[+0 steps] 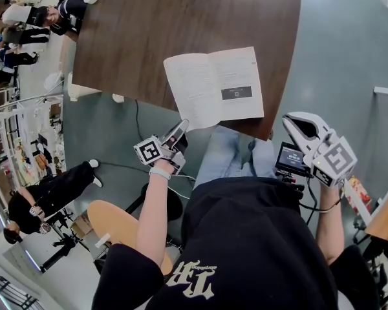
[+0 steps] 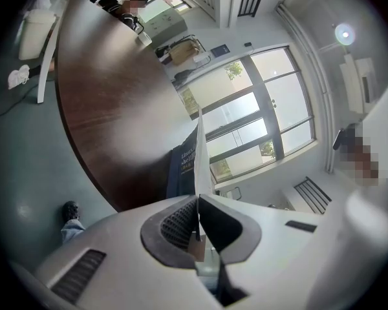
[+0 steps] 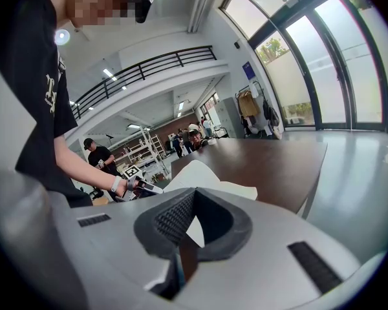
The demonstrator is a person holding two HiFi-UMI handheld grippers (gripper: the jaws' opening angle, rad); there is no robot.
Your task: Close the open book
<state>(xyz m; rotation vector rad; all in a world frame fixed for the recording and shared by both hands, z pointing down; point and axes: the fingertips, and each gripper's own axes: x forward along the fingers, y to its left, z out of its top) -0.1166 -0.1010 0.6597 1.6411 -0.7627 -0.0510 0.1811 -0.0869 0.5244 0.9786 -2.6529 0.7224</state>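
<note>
Pinching, head view: left gripper (image 1: pixel 182 126) holds the open book (image 1: pixel 215 87) at its 7 o'clock corner, probably to swing that side over; the book lies near the table (image 1: pixel 149 18) edge closest to the person.
Left gripper view: jaws clamped on a thin page edge (image 2: pixel 198 150) standing upright toward 12 o'clock.
Right gripper view: right gripper (image 3: pixel 194 192) jaws together, empty, apart from the book, apparently in reserve.

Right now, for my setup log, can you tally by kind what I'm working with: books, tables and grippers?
open book: 1
table: 1
grippers: 2, the left gripper and the right gripper
Total: 4
</note>
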